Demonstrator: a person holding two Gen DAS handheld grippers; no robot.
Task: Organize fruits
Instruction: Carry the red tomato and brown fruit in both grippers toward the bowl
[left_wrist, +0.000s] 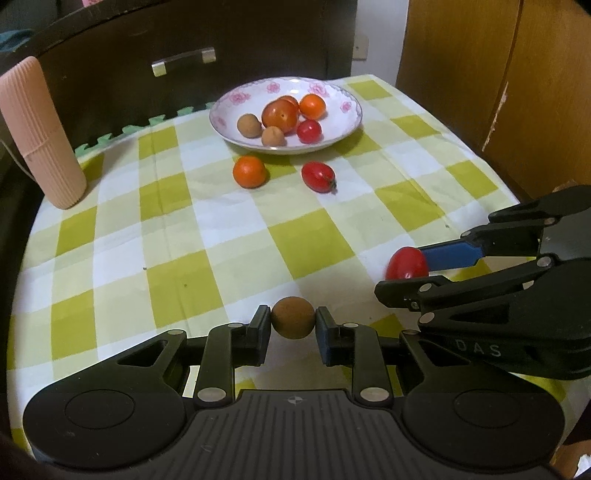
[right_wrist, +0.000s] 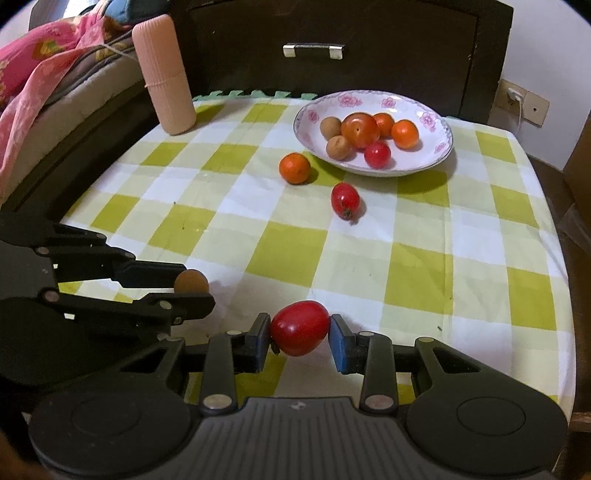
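Left wrist: left fingers (left_wrist: 293, 322) pinch brown fruit (left_wrist: 293, 316); right fingers (right_wrist: 300, 328) pinch tomato (right_wrist: 300, 328).

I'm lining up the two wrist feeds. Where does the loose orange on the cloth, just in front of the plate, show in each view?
Left wrist: the loose orange lies upper centre, just below the plate's near-left rim.
Right wrist: the loose orange lies upper centre, left of the plate's near edge.
Shared landmark: the loose red tomato on the cloth, right of the orange in both.

The letters "DAS" stand on the right gripper (left_wrist: 408, 275) body, left wrist view.
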